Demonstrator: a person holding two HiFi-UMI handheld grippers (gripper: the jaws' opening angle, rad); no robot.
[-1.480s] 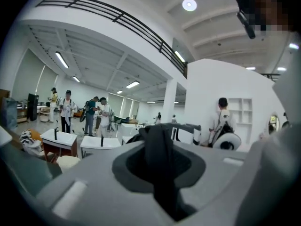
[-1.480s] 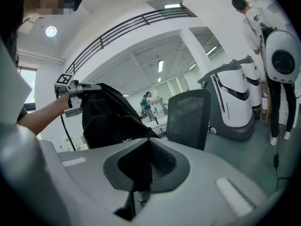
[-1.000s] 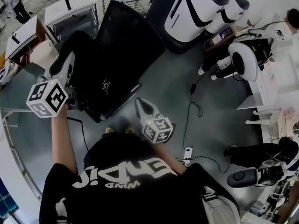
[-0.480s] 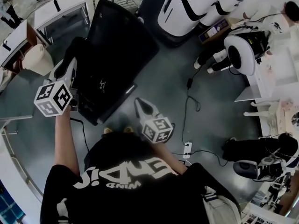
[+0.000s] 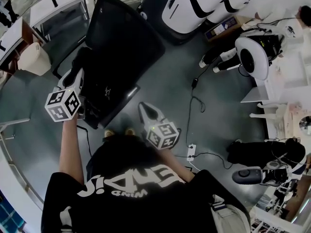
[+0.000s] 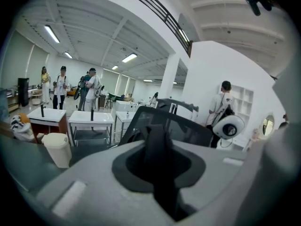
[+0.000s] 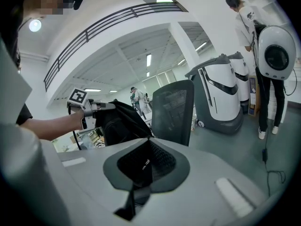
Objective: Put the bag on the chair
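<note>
In the head view a black bag (image 5: 109, 84) hangs in front of the black mesh office chair (image 5: 124, 33), low against its seat. My left gripper (image 5: 77, 74) is at the bag's upper left and shut on its black strap, which stands up between the jaws (image 6: 157, 171) in the left gripper view. My right gripper (image 5: 143, 108) sits lower, close to my body and apart from the bag, with its jaws close together and nothing clearly held. In the right gripper view, past that gripper (image 7: 134, 194), the bag (image 7: 120, 124) hangs from the left gripper (image 7: 106, 106) beside the chair (image 7: 174, 109).
Large white machines (image 5: 204, 4) stand behind the chair. A cable and a power strip (image 5: 191, 152) lie on the grey floor to the right. White tables (image 5: 53, 1) and a beige bin (image 5: 33, 59) are at the far left. People stand at the right edge.
My left gripper has carried the bag to the right, closer to the chair. The right gripper has hardly moved.
</note>
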